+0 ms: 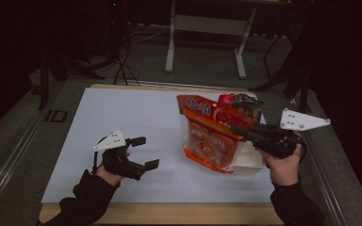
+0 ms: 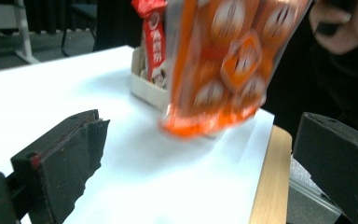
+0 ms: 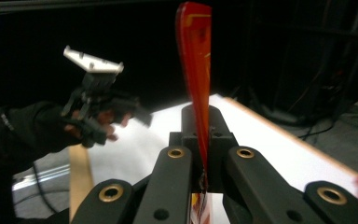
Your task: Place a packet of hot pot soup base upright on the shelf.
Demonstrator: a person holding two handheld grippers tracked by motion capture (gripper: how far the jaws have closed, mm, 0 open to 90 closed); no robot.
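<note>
Right hand-held gripper (image 1: pixel 239 129): clamped the orange snack bag (image 1: pixel 207 141) by its top edge, so it hung above the worktop (image 1: pixel 122 113).
Left hand-held gripper (image 1: pixel 143 151): released, jaws wide, nothing between them.
White box (image 1: pixel 247 162): behind bag, holding packets.

The left and middle of the white table top (image 1: pixel 122 122) lie bare, so a hand can pass freely there from the near wooden edge to the far one. The left gripper (image 1: pixel 143 151) hovers over that open stretch with its jaws spread and nothing between them. The right side is crowded: an orange snack bag (image 1: pixel 212 136) hangs lifted above the surface, clamped at its top edge by the right gripper (image 1: pixel 238 128), and blocks a straight path across. Just behind and beneath it stands a low white box (image 1: pixel 247 162) with a red packet (image 1: pixel 238 106) upright in it, leaving little room near the right edge.
</note>
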